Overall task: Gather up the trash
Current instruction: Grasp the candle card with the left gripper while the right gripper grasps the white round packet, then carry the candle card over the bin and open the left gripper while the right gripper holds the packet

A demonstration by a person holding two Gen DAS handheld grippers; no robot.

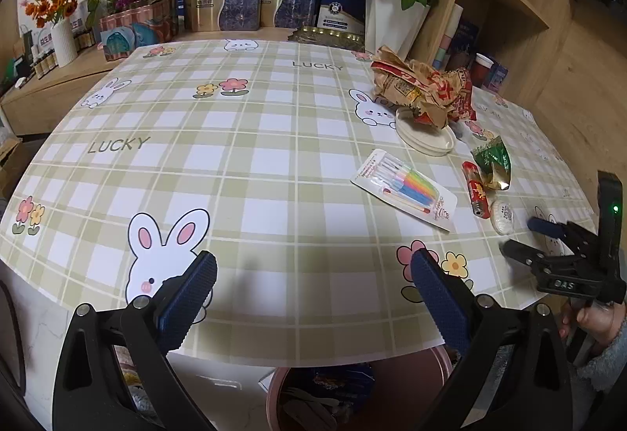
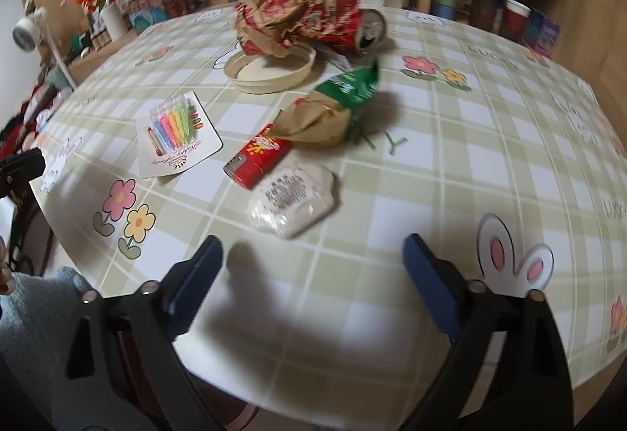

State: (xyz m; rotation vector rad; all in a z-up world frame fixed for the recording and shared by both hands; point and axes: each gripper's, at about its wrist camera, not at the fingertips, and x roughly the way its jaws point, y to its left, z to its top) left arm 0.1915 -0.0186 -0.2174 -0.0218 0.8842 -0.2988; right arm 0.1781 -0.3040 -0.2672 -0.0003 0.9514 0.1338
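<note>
Trash lies on the right part of the checked tablecloth (image 1: 243, 172): a white crumpled wrapper (image 2: 294, 195), a red lighter-like tube (image 2: 258, 156), a green and brown packet (image 2: 337, 109), a crumpled red and brown paper bag (image 2: 290, 15) and a red drink can (image 2: 368, 29) on its side. My right gripper (image 2: 313, 242) is open and empty, just short of the white wrapper. Over the table's near edge my left gripper (image 1: 313, 258) stands open with nothing in it. In the left wrist view the right gripper (image 1: 521, 235) sits at the far right beside the wrapper (image 1: 501, 213).
A cream round lid (image 2: 270, 72) lies under the paper bag. A card of coloured candles (image 1: 407, 186) rests left of the tube. A pink bin (image 1: 411, 384) holding rubbish stands under the near table edge. Boxes, flower vases and shelves line the far side.
</note>
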